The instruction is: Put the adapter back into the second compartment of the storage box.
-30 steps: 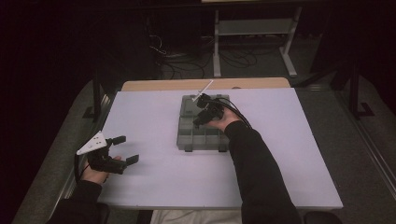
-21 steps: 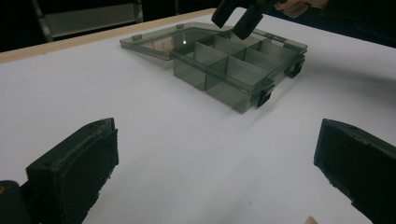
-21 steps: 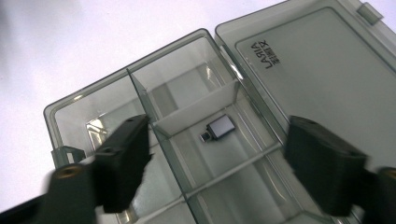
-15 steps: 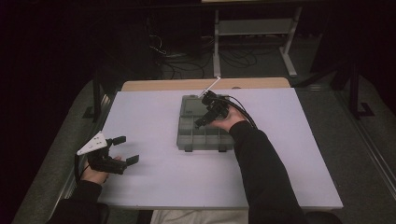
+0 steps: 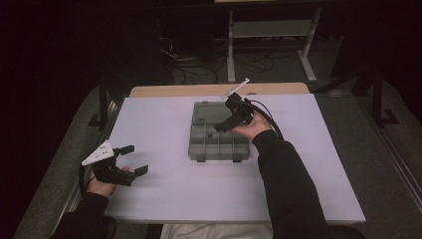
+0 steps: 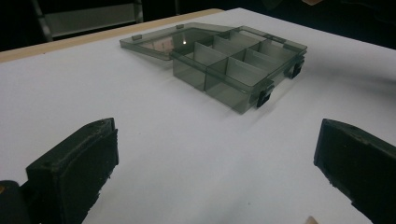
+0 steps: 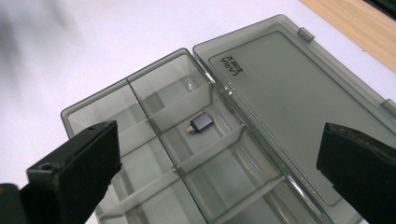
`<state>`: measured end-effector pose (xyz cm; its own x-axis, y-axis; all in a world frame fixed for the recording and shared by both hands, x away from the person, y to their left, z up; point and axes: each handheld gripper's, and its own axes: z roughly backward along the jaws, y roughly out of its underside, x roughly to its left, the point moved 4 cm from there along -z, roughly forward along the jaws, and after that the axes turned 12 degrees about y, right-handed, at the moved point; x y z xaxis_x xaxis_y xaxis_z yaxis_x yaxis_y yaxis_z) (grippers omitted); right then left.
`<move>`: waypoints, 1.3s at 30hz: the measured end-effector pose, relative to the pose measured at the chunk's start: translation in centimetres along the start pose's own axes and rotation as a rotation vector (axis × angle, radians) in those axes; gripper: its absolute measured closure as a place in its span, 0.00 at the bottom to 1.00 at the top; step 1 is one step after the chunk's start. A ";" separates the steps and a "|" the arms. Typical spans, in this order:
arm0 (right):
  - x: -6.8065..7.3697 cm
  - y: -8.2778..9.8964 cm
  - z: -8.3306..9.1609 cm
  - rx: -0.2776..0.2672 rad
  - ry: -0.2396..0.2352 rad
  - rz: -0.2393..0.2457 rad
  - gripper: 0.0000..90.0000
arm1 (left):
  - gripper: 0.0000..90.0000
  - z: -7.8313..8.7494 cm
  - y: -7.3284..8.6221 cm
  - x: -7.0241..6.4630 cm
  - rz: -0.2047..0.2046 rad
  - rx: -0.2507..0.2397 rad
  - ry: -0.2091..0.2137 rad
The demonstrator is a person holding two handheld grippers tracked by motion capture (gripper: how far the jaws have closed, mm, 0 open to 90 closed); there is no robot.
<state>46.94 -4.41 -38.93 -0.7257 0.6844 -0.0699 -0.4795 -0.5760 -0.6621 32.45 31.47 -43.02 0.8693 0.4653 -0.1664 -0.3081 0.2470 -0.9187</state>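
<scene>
Up close, your right gripper (image 7: 217, 172) view shows an adapter (image 7: 200, 122) in the box (image 7: 140, 154), just beyond its wide jaws; your left gripper (image 5: 130, 159) gapes near the surface's left edge.

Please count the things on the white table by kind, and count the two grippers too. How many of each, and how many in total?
Box, lid open: 1
Adapter in a box compartment: 1
Grippers, left and right: 2
Total: 4

A white table (image 5: 174, 199) is carrying a grey compartment box (image 5: 219, 146); its lid (image 5: 209, 113) is lying open flat.
</scene>
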 end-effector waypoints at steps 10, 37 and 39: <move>-0.7 1.4 2.4 -0.048 0.015 -0.024 0.00 | 0.00 0.0 0.0 0.0 0.005 -0.003 -0.002; -1.8 6.3 5.9 -0.115 0.029 -0.092 0.00 | 0.00 0.1 0.1 0.0 0.005 0.001 -0.004; -1.7 6.6 6.2 -0.125 0.030 -0.091 0.00 | 0.00 0.1 0.1 0.0 0.005 0.000 -0.005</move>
<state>41.98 -12.16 -38.52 -0.6661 0.7454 -0.0260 -0.4766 -0.4521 -0.7540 32.40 31.59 -43.06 0.8660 0.4707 -0.1689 -0.3123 0.2451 -0.9178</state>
